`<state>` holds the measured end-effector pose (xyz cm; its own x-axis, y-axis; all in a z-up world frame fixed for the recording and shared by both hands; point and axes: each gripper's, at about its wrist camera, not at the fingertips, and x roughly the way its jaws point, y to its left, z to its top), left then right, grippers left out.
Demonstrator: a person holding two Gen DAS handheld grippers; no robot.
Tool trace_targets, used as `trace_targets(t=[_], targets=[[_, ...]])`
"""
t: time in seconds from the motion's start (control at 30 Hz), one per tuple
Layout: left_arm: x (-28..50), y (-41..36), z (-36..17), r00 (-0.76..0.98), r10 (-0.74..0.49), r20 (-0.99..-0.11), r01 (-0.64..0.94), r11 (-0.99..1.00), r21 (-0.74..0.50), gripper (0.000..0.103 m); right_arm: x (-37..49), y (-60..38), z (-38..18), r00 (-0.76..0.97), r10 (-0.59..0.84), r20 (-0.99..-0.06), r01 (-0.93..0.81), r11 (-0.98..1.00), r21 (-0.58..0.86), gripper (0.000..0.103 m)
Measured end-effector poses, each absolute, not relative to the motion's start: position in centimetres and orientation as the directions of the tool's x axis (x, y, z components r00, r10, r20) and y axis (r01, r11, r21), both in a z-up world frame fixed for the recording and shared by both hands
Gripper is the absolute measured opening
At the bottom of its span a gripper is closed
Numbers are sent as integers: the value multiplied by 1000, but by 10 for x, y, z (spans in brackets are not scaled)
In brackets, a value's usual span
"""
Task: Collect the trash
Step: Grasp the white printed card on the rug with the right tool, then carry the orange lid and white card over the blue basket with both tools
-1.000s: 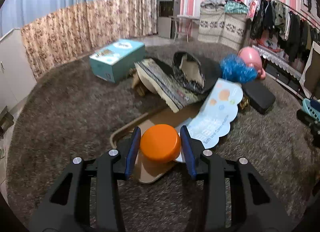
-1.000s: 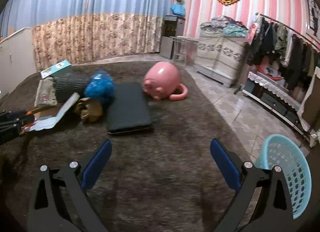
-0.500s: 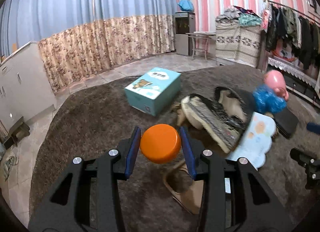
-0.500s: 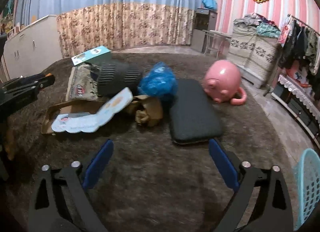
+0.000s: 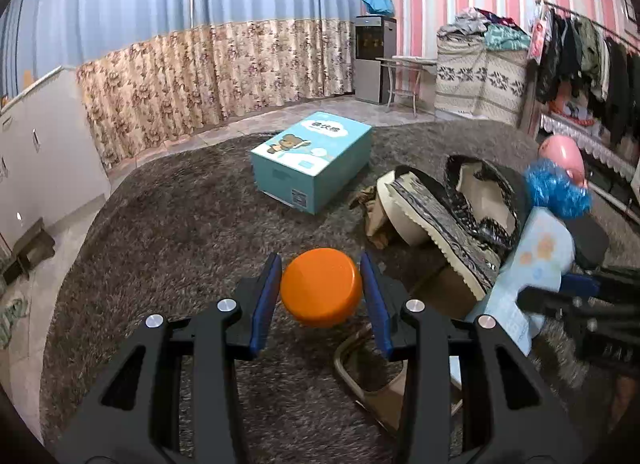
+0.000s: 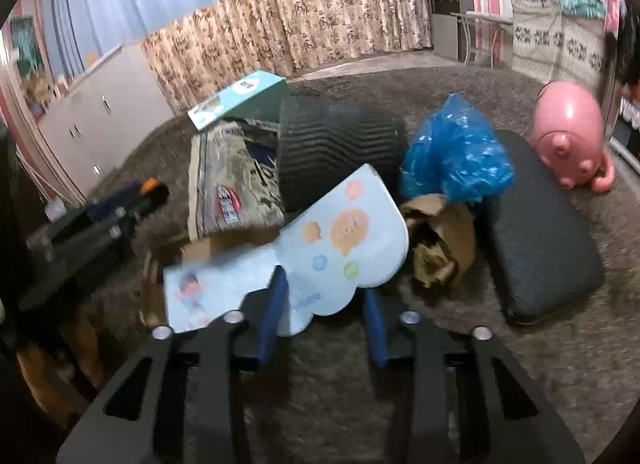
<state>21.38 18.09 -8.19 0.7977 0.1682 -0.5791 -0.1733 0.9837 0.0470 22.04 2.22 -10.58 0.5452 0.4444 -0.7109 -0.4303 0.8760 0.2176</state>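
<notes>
Spread across a dark shaggy carpet (image 5: 168, 232): one teal box (image 5: 312, 160), one black ribbed bin (image 6: 340, 144) lying on its side, one black flat cushion (image 6: 544, 240), one pink pig toy (image 6: 568, 128), one printed sack (image 6: 228, 184), one blue plastic bag (image 6: 456, 156), one crumpled brown paper wad (image 6: 436, 240), one pale blue cloud-shaped card (image 6: 304, 260), one orange lid (image 5: 320, 284).

Held clear of the carpet in the left gripper (image 5: 320, 296), jaws pinched onto the lid's sides.

Right gripper (image 6: 326, 316) nearer the card: jaws part-open, straddling the card's lower edge, straight ahead and just touching. Long axis of the card slanting from low left to upper right across the jaws. Grip not yet made, by the gap visible on the right pad.
</notes>
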Motion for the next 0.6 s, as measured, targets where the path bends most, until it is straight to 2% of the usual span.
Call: trace_targets(t=[0.13, 0.2, 0.43, 0.6], targets=[[210, 178, -80, 805, 171, -569, -174, 984, 49, 40, 215, 22, -99, 562, 475, -677, -442, 865, 239, 7], [209, 180, -79, 805, 173, -568, -181, 983, 43, 40, 206, 17, -91, 587, 469, -660, -447, 867, 219, 5], [202, 172, -73, 811, 200, -550, -195, 978, 68, 40, 175, -36, -60, 671, 437, -600, -396, 894, 209, 1], [192, 146, -55, 831, 142, -538, -148, 988, 34, 40, 158, -90, -40, 745, 375, -552, -322, 926, 195, 1]])
